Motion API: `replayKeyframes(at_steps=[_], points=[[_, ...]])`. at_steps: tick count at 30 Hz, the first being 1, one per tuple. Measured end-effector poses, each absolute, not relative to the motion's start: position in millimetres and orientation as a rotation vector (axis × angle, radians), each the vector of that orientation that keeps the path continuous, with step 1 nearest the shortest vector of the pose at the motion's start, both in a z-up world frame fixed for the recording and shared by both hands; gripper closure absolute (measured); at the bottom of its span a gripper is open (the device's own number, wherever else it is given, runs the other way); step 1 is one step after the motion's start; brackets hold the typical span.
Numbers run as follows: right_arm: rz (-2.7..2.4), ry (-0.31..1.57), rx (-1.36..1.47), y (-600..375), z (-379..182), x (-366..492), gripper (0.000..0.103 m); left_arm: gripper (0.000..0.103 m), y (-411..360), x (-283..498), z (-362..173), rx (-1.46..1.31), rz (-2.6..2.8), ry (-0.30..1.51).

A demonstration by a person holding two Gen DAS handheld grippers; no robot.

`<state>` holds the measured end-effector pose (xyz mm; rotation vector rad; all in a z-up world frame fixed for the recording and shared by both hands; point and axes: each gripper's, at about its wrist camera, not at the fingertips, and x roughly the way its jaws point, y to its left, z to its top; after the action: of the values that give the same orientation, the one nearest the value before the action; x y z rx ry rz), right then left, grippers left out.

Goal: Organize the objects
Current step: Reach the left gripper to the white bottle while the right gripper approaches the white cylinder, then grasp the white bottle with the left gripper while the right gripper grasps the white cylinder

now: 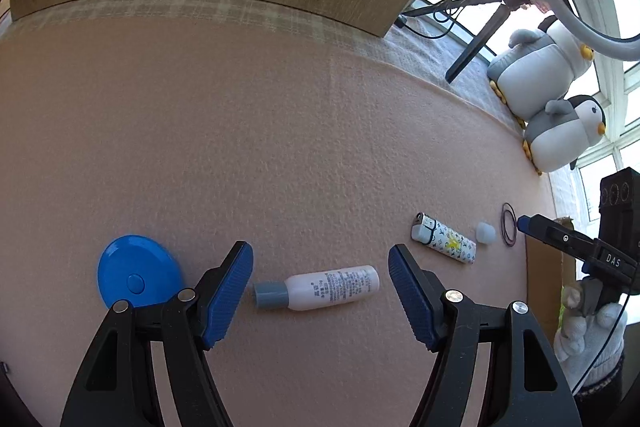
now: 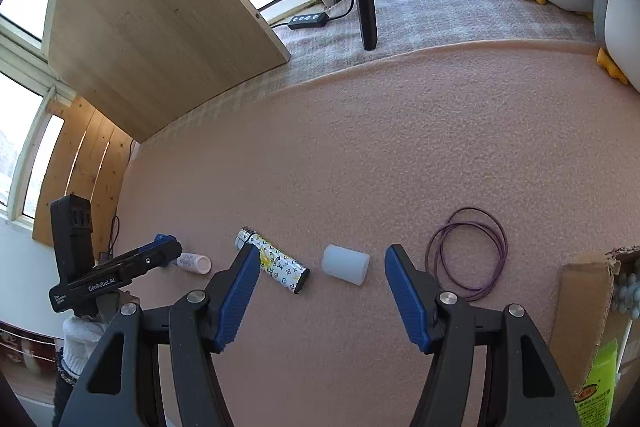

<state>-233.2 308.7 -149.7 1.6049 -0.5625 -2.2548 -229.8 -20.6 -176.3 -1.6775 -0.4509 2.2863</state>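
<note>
Both grippers hang over the pink felt mat [image 1: 280,147] with fingers spread wide and nothing held. The left gripper [image 1: 320,283] frames a small white bottle [image 1: 320,289] lying flat, grey cap toward 9 o'clock; its label print is too small to read. A blue disc [image 1: 136,271] at 9 o'clock is partly hidden behind the left finger. The right gripper [image 2: 318,291] frames a translucent white cap [image 2: 346,263]; a patterned lighter [image 2: 276,265] sits at 10 o'clock, partly covered by a pad, and a purple wire loop [image 2: 466,253] lies at 2 o'clock. A cardboard box [image 2: 584,307] at 3 o'clock is cut off.
</note>
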Motion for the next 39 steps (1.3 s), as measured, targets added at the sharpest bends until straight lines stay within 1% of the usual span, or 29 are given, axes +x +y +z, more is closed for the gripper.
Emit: replayKeyframes(at_steps=[3,14,19,21,23,24,25,26,30,32,33,34,35,37,39], points=[[-2.247,-0.547,1.62,305.0,-156.3,-240.2,0.042,0.03,-20.1,-228.5,-182.8,-1.696,2.268,-0.452],[-2.2,-0.54,1.678,299.8,-177.6,-254.3,0.042,0.03,-5.4,-209.6,-179.8,-1.688,2.21,-0.412],[-2.173,-0.532,1.676,299.4,-177.3,-249.4,0.042,0.03,17.0,-203.4,-177.7,-1.69,2.248,-0.249],[-2.182,-0.481,1.684,297.1,-176.1,-245.3,0.042,0.032,24.4,-201.8,-177.6,-1.692,2.269,-0.19],[-2.202,-0.407,1.695,291.9,-175.3,-243.4,0.047,0.033,29.6,-202.5,-177.5,-1.693,2.286,-0.161],[-2.215,-0.369,1.699,289.7,-174.8,-241.7,0.049,0.034,31.4,-203.5,-177.1,-1.692,2.292,-0.155],[-2.228,-0.332,1.702,287.8,-174.7,-240.1,0.053,0.038,33.4,-204.0,-177.0,-1.693,2.295,-0.148],[-2.242,-0.298,1.704,286.0,-174.4,-238.3,0.057,0.039,35.5,-204.4,-176.9,-1.695,2.303,-0.136],[-2.288,-0.216,1.704,281.5,-174.0,-233.7,0.062,0.045,42.3,-204.9,-177.0,-1.692,2.329,-0.072],[-2.314,-0.165,1.705,278.4,-174.0,-231.4,0.069,0.053,44.8,-204.8,-176.8,-1.689,2.347,-0.033],[-2.325,-0.133,1.703,276.3,-173.8,-230.0,0.072,0.06,46.0,-205.1,-176.9,-1.688,2.353,-0.019],[-2.328,-0.112,1.701,275.1,-173.6,-228.7,0.076,0.064,46.7,-204.3,-177.0,-1.685,2.357,-0.012],[-2.329,-0.101,1.697,274.3,-173.5,-227.4,0.078,0.066,46.6,-202.8,-176.4,-1.681,2.362,-0.006],[-2.335,-0.099,1.694,274.8,-173.3,-225.1,0.079,0.076,47.2,-199.9,-176.0,-1.677,2.366,-0.005],[-2.339,-0.114,1.689,276.3,-172.6,-222.0,0.08,0.08,46.7,-198.0,-176.0,-1.674,2.362,-0.023]])
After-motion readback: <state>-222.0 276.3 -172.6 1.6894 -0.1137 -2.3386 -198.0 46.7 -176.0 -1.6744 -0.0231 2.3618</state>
